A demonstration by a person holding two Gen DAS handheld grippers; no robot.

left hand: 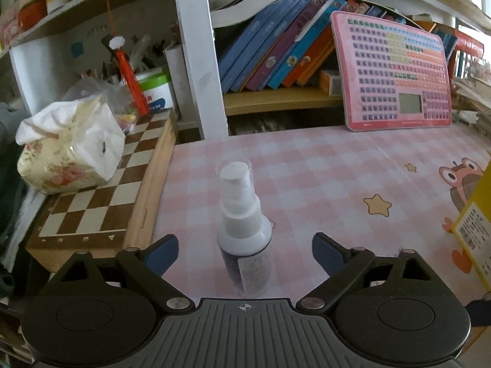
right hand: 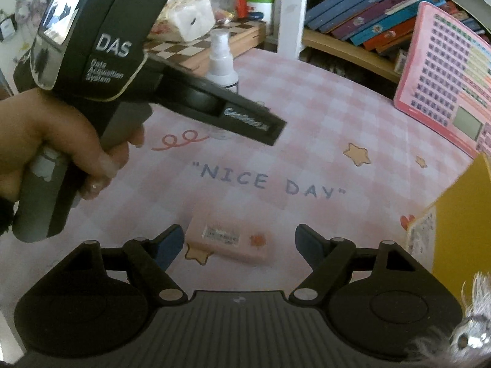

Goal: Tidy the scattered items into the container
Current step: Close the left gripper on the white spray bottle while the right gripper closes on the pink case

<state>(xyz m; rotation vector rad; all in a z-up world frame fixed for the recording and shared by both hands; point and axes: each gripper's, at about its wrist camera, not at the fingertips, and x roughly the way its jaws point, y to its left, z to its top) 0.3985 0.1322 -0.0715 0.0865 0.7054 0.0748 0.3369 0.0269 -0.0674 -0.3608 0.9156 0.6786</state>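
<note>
A: Big picture first: the desk point(left hand: 322, 165), under its pink checked cover, filled both views, with the bookshelf point(left hand: 276, 101) of leaning books behind it and the pink keyboard toy point(left hand: 392, 73) propped against that shelf.

B: And the chessboard point(left hand: 101, 190) sat off the desk's left edge, tissue pack point(left hand: 67, 150) on top of it. A yellow box point(right hand: 460, 224) cut in from the right.

A: Now the left claw point(left hand: 245, 253). Jaws were spread wide, and nothing was gripped.

B: Right, and the spray bottle point(left hand: 244, 224) stood upright directly between its blue pads point(left hand: 164, 254), clear cap on. There was open space on either side, so no contact that I could see.

A: From the right wrist view, a hand point(right hand: 52, 141) was wrapped around the left device's grey handle, and the bottle's white top poked up behind that black body.

B: Over to the right claw point(right hand: 241, 245). It was wide open too, and held nothing.

A: The small pink box point(right hand: 227, 240) lay flat on the desk between its fingers, just ahead of them, white label up, angled a little across the gap.

B: It sat nearer the left finger than the right. Whether the fingertip touched it, I couldn't tell; the picture was blurred there.

A: The "NICE DAY" print sat just beyond that box.
</note>
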